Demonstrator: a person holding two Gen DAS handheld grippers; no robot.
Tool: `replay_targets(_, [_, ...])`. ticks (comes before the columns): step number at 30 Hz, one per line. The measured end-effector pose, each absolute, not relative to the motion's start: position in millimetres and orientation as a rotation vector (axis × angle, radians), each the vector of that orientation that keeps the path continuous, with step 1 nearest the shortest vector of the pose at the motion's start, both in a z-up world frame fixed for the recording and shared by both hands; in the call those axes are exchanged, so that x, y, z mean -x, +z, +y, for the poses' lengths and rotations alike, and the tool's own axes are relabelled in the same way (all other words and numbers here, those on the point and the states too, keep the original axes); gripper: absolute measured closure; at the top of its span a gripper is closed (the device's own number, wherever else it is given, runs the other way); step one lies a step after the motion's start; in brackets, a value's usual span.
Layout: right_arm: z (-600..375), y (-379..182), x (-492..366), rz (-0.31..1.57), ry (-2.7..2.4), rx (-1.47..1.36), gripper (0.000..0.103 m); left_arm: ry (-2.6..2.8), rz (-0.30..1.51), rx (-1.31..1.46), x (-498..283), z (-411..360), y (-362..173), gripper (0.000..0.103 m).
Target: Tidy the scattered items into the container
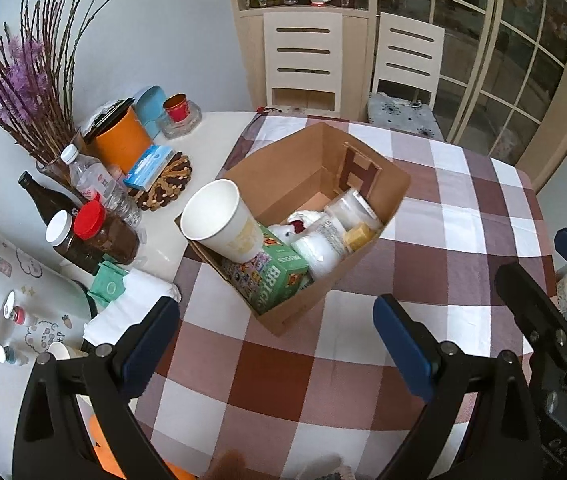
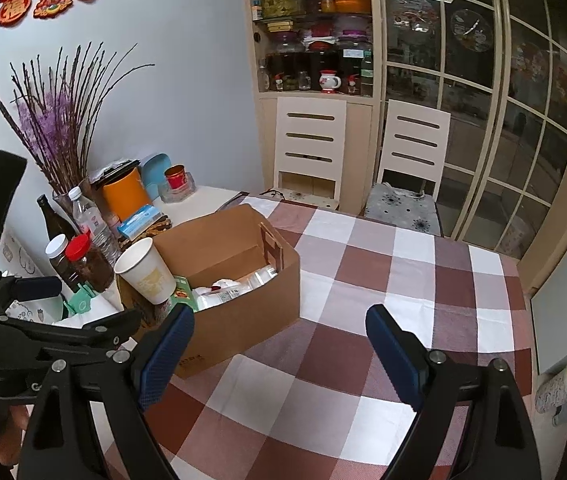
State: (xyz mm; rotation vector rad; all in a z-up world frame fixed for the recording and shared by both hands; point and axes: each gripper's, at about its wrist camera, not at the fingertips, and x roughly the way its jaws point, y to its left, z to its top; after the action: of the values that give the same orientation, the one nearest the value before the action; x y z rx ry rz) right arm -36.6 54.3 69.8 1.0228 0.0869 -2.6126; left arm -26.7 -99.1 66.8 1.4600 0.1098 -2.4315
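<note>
While both the left gripper (image 1: 277, 340) and right gripper (image 2: 279, 350) are hovering wide apart and empty, the paper cup (image 1: 219, 222) is leaning inside the cardboard box (image 1: 303, 296).

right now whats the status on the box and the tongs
Left tongs open, empty. Right tongs open, empty. Cardboard box on checked cloth, holding paper cup, green carton, white bits. Nothing in the way.
</note>
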Motion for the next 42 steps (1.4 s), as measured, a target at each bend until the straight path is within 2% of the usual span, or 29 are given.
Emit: replay_targets(42, [80.2, 55.4, 40.3, 0.045, -2.630, -1.099, 0.013, -2.428, 0.131, -1.509, 30.3, -80.3, 60.3, 0.000])
